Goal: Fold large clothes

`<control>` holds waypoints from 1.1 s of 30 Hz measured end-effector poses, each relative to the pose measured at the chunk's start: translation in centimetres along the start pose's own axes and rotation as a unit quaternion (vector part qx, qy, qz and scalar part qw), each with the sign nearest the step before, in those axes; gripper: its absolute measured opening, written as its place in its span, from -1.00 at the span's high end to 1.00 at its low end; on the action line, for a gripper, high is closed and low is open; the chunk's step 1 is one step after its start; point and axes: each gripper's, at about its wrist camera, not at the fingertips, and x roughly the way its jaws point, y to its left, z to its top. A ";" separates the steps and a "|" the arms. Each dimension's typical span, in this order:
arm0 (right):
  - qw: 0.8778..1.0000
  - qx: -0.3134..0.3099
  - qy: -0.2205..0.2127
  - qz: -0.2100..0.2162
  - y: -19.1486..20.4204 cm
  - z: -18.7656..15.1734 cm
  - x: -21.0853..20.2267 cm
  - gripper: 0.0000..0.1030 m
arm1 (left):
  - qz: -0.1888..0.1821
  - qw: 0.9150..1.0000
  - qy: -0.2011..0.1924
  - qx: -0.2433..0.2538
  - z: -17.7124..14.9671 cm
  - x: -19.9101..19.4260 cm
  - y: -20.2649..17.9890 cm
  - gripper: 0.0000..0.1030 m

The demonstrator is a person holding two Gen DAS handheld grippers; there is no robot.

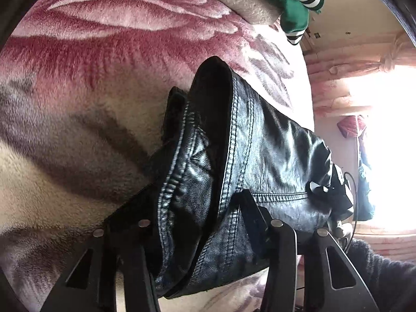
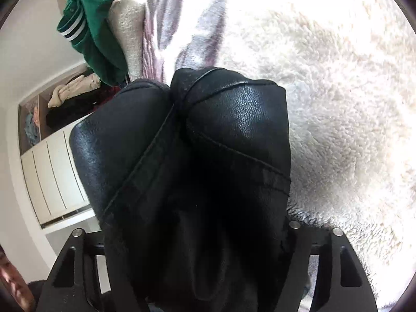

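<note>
left wrist view: left gripper (image 1: pixel 197 208) clamped on a bunched fold of the black leather jacket (image 1: pixel 260 143), held over the pink plush blanket (image 1: pixel 104 52); right wrist view: right gripper (image 2: pixel 197 234) partly closed on thick jacket bulk (image 2: pixel 234 119) above white fleece (image 2: pixel 338 78), green garment (image 2: pixel 91 26) behind.

Strong daylight from a blown-out window (image 1: pixel 390 143) glares; fisheye edges curve darkly, and the close black jacket (image 2: pixel 208 169) loses detail.

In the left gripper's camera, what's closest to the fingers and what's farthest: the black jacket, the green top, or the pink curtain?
1. Black jacket: right between the left gripper's fingers.
2. Green top: past the blanket, at the top.
3. Pink curtain: far right, by the bright window.
</note>
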 end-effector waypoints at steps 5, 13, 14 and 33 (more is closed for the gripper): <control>1.000 -0.006 -0.005 0.016 2.4 -0.1 -0.2 -0.28 | -0.007 1.000 -0.012 -0.001 1.0 -1.8 0.4 0.41; 0.999 -0.018 -0.004 0.031 5.9 0.2 -0.2 -0.21 | -0.011 1.000 -0.028 -0.001 2.7 -3.4 0.1 0.43; 0.999 -0.020 -0.004 0.032 6.4 0.5 0.0 -0.21 | -0.012 1.000 -0.029 0.001 2.9 -3.7 0.0 0.43; 0.993 -0.097 -0.014 0.063 24.6 4.2 -5.4 -0.19 | -0.044 0.992 -0.099 0.061 15.6 -14.9 -8.9 0.44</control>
